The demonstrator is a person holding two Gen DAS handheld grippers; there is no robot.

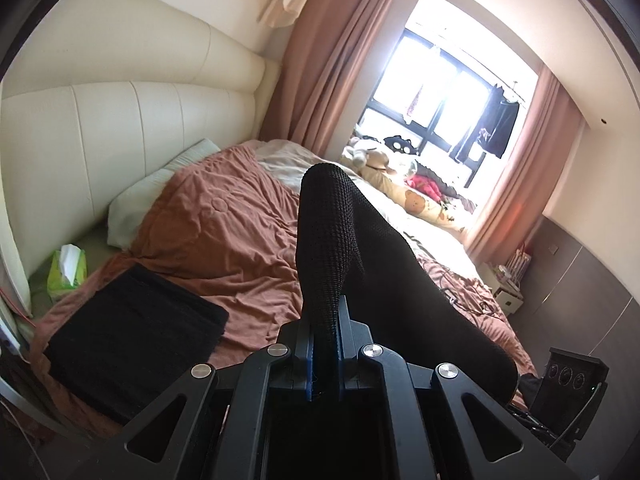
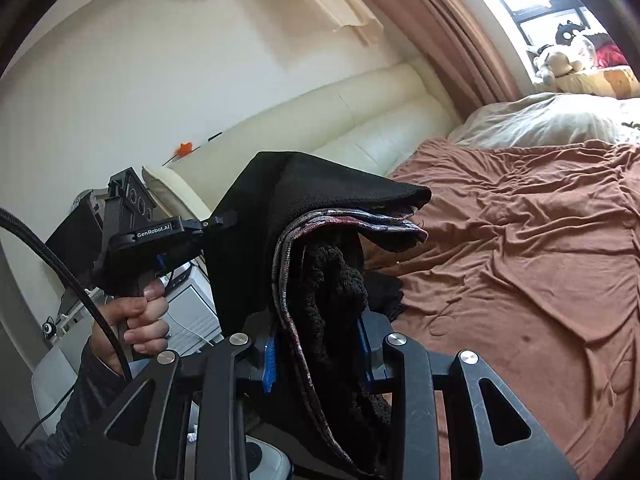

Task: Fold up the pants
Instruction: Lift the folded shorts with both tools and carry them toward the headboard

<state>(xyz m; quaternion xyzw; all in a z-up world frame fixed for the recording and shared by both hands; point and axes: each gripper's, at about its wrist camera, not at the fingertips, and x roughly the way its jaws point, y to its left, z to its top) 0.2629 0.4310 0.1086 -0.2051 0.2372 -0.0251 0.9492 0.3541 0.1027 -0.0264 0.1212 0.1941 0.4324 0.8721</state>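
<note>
Above the brown bedspread [image 1: 224,240], both tongs [image 1: 326,344] [image 2: 320,344] clamp black pants [image 1: 384,264] stretched between them.

A folded garment [image 1: 136,320] lies on the blanket [image 1: 224,232], right of the tissue box [image 1: 67,270]. The pillow [image 1: 136,204] sits behind it, against the headboard [image 1: 120,128]. Toys [image 1: 372,152] lie under the window [image 1: 452,92].

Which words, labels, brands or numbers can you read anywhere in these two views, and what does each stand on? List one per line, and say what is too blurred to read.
"GenRobot.AI": white lettering on the black body of the left gripper, seen in the right wrist view.
Tissue pack beside the bed: any print is too small to read.
Nothing else legible shows in either view.
</note>
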